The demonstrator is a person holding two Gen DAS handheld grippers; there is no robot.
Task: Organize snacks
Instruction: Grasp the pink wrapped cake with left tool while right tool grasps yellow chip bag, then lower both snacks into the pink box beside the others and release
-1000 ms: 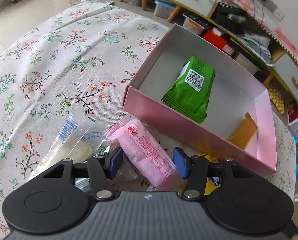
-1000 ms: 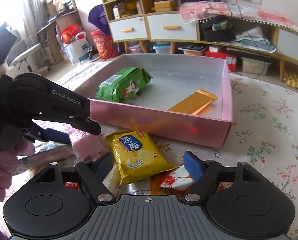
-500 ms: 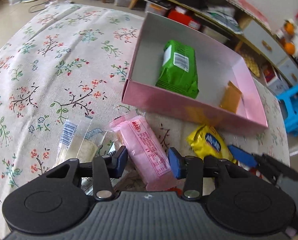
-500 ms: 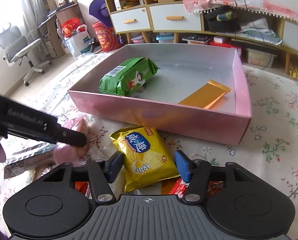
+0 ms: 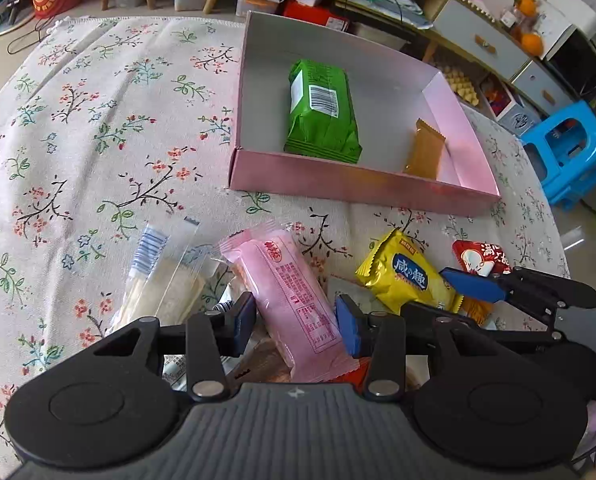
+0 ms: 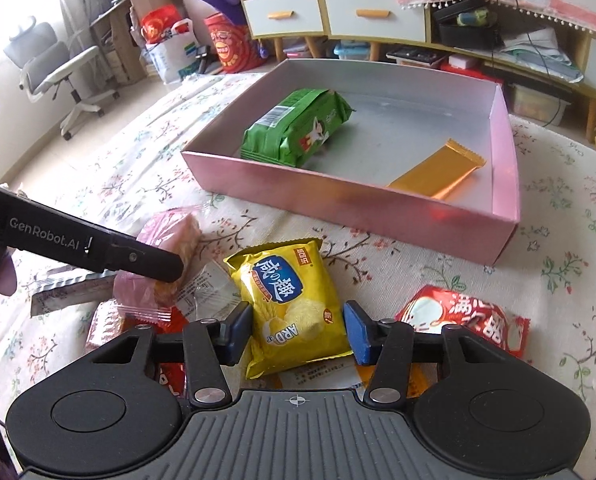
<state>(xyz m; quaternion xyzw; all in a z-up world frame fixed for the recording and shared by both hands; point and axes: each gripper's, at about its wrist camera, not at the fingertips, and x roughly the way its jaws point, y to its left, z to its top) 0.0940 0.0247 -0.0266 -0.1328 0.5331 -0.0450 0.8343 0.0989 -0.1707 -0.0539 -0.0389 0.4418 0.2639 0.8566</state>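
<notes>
Left wrist view: my left tongs [image 5: 296, 316] open, straddling pink packet [image 5: 290, 300] on tablecloth. Close squarely mid-length. My right tongs [image 6: 298, 328] open around yellow chip bag [image 6: 290, 304]; squeeze gently. Pink box [image 5: 337, 184] just beyond.

Both wrist views look down close over snacks, sharing the pink box [image 5: 337, 190] [image 6: 349, 204] ahead

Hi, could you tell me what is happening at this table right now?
A person is sorting snacks into the pink box, which already holds a green pack and a gold bar. The left gripper straddles the pink packet, and the right gripper straddles the yellow chip bag. Both are open, nothing lifted yet.
</notes>
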